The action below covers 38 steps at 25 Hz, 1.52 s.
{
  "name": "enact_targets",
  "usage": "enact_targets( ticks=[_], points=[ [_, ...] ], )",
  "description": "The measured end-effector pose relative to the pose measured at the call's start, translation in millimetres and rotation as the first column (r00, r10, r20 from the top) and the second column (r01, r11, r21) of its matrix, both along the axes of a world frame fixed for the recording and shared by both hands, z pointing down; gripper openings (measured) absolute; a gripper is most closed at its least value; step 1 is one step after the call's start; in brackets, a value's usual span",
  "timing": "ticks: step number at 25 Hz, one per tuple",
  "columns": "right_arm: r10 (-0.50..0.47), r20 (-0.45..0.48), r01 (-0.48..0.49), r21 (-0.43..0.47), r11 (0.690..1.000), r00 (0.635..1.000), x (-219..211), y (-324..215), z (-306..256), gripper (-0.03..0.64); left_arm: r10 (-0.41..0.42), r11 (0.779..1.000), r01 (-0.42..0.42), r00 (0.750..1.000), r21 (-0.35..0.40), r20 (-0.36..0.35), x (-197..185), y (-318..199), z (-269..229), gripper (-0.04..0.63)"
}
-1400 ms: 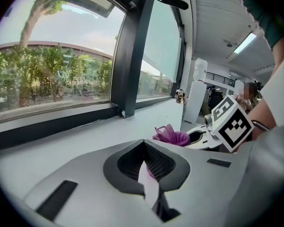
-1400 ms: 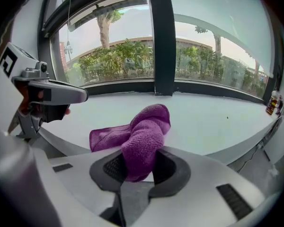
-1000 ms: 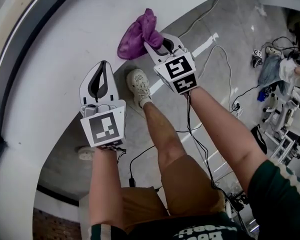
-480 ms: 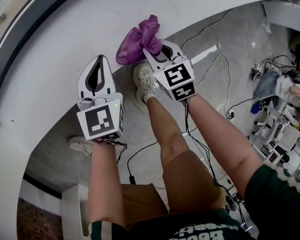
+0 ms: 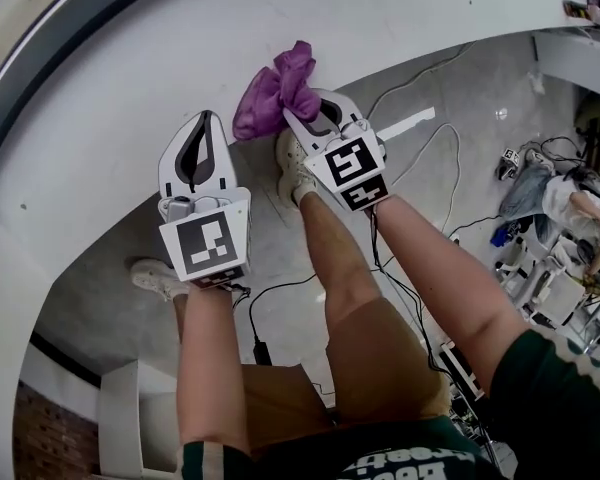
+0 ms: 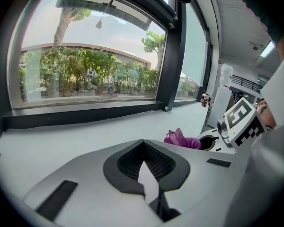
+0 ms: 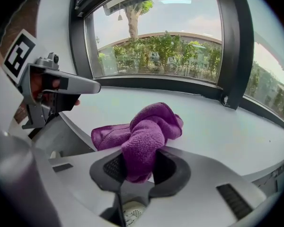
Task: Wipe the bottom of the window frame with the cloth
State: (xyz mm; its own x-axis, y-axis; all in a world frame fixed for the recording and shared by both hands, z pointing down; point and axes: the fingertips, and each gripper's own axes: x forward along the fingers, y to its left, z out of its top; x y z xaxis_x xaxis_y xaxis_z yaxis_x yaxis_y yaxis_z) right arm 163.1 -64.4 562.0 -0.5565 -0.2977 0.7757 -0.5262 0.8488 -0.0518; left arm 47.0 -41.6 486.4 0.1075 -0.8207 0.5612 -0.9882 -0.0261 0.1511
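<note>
A bunched purple cloth (image 5: pixel 273 90) (image 7: pixel 144 134) rests at the near edge of the wide white sill (image 5: pixel 130 78), and my right gripper (image 5: pixel 302 113) (image 7: pixel 138 167) is shut on it. From the left gripper view the cloth (image 6: pixel 182 139) shows to the right, beside the right gripper. My left gripper (image 5: pixel 199 144) (image 6: pixel 145 171) hovers over the sill's near edge, left of the cloth, jaws closed together and empty. The dark bottom rail of the window frame (image 7: pixel 180 85) (image 6: pixel 85 113) runs along the sill's far side, well beyond both grippers.
The sill edge (image 5: pixel 110 228) curves below my grippers. Under it is a grey floor with cables (image 5: pixel 420 138), my legs and shoes (image 5: pixel 292 163), and clutter at the right (image 5: pixel 560 208). A dark upright mullion (image 7: pixel 236 51) divides the window panes.
Both grippers and the cloth have held nearly the same place at the sill's edge; the view has shifted a little and the feet below have moved.
</note>
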Motion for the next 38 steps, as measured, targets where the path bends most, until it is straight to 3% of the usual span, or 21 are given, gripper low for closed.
enact_targets(
  ticks=[8, 16, 24, 32, 38],
  points=[
    [-0.088, 0.014, 0.089, -0.047, 0.995, 0.996, 5.9, -2.4, 15.4, 0.103, -0.042, 0.999, 0.042, 0.999, -0.015, 0.005, 19.6, -11.9, 9.0, 0.008],
    [-0.192, 0.013, 0.192, -0.042, 0.980, 0.981, -101.8, 71.6, -0.3, 0.103, -0.130, 0.991, 0.130, 0.991, -0.028, 0.023, -71.4, 72.5, -1.1, 0.008],
    [-0.198, -0.035, 0.197, -0.021, 0.980, 0.980, -130.6, 82.3, 4.1, 0.103, -0.219, 0.975, 0.219, 0.976, -0.044, 0.012, -105.7, 106.5, 4.0, 0.008],
    [-0.300, -0.125, 0.308, 0.052, 0.950, 0.946, -166.5, 103.8, 2.4, 0.103, -0.290, 0.956, 0.290, 0.957, -0.050, 0.008, -145.2, 127.8, -2.2, 0.008],
    [-0.347, -0.115, 0.353, 0.038, 0.935, 0.931, -199.8, 129.0, 1.6, 0.103, -0.321, 0.945, 0.322, 0.947, -0.052, 0.024, -170.6, 148.7, -4.8, 0.008]
  ],
)
